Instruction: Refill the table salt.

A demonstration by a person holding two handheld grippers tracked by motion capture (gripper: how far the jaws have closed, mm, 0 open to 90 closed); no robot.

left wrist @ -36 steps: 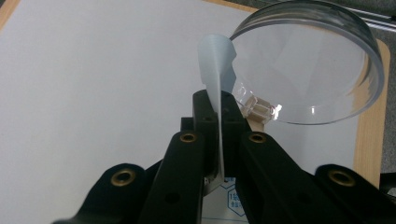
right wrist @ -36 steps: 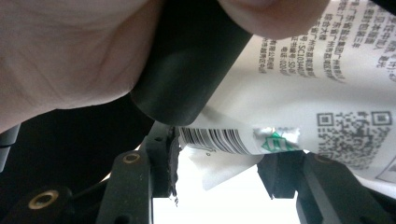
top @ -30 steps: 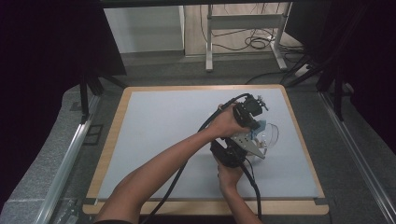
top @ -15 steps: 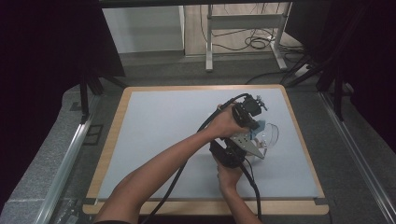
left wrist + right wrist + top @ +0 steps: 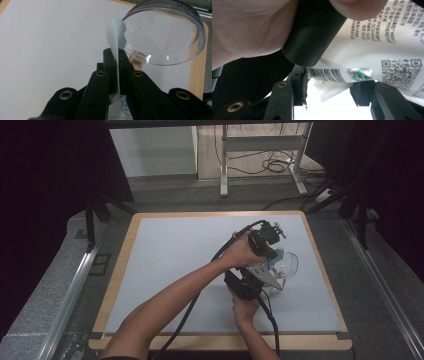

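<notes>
No visible change: left tool point(image 5: 274, 254) and right tool point(image 5: 267, 279) in the same places over the desk point(image 5: 165, 250), packet point(image 5: 115, 37) and clear dish point(image 5: 290, 262) likewise.

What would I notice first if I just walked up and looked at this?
Probably the two hands close together at the right side of the pale table, each holding a black gripper. The left gripper pinches a thin edge of a white packet, and the right gripper grips the packet's printed end, with a barcode and a square code on it. Right behind them sits a clear round dish with a small pale lump at its near edge.
</notes>
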